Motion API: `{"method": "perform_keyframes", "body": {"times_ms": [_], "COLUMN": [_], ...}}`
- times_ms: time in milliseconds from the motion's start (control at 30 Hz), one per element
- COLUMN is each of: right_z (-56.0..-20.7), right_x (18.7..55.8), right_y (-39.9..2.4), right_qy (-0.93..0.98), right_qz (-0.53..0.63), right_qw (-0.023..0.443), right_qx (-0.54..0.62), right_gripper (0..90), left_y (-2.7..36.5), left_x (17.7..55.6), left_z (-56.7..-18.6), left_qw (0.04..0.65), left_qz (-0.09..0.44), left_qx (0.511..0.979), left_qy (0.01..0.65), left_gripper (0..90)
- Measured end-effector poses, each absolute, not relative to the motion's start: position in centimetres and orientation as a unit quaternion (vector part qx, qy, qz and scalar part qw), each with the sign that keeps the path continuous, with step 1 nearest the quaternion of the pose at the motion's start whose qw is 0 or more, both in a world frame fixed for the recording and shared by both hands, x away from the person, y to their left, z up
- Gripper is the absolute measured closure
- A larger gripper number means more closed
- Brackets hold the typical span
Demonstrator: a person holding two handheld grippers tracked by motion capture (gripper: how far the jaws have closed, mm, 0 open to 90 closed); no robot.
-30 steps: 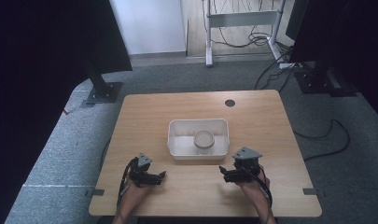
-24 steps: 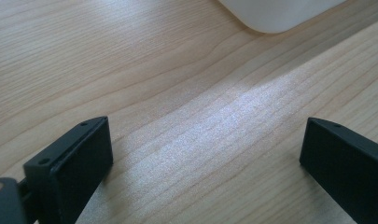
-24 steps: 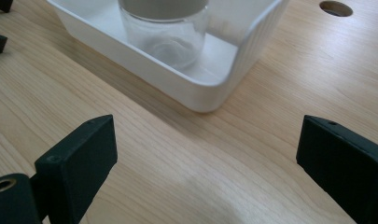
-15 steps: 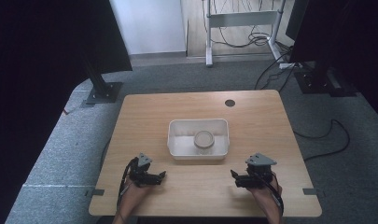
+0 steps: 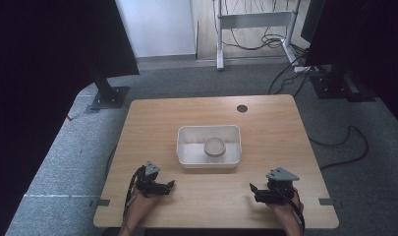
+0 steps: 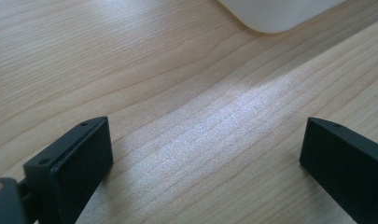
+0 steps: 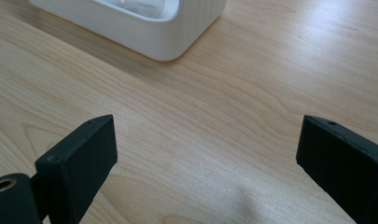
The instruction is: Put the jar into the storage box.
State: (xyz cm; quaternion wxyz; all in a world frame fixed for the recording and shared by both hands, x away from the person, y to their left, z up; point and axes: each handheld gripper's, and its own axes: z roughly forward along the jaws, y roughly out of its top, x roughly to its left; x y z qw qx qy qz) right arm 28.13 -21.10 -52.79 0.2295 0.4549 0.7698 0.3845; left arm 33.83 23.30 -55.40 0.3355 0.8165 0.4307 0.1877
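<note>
Two grippers rest on the wooden table point(image 5: 265, 118), left gripper point(image 5: 171, 185) and right gripper point(image 5: 252, 192), jaws wide open, holding nothing, near the white tub point(image 5: 186, 160) holding a round jar point(image 5: 214, 147).

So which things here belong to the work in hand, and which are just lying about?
In the job:
white tray
round container inside the tray
left hand-held gripper, open
right hand-held gripper, open

Just about:
wooden table
cables on the floor
metal frame behind
</note>
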Motion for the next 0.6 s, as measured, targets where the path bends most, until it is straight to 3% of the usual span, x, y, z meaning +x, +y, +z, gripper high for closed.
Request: {"method": "perform_keyframes", "body": {"times_ms": [600], "right_z": [-54.5], "right_x": [27.1], "right_y": [-22.4], "right_qy": [0.767], "right_qz": [0.370], "right_qw": [0.223], "right_qx": [0.475], "right_gripper": [4.8], "left_y": [23.3], "left_x": [33.8], "left_z": [-55.4], "left_qw": [0.335], "left_qz": [0.188], "left_qx": [0.817], "left_qy": [0.431], "left_gripper": [2.3]}}
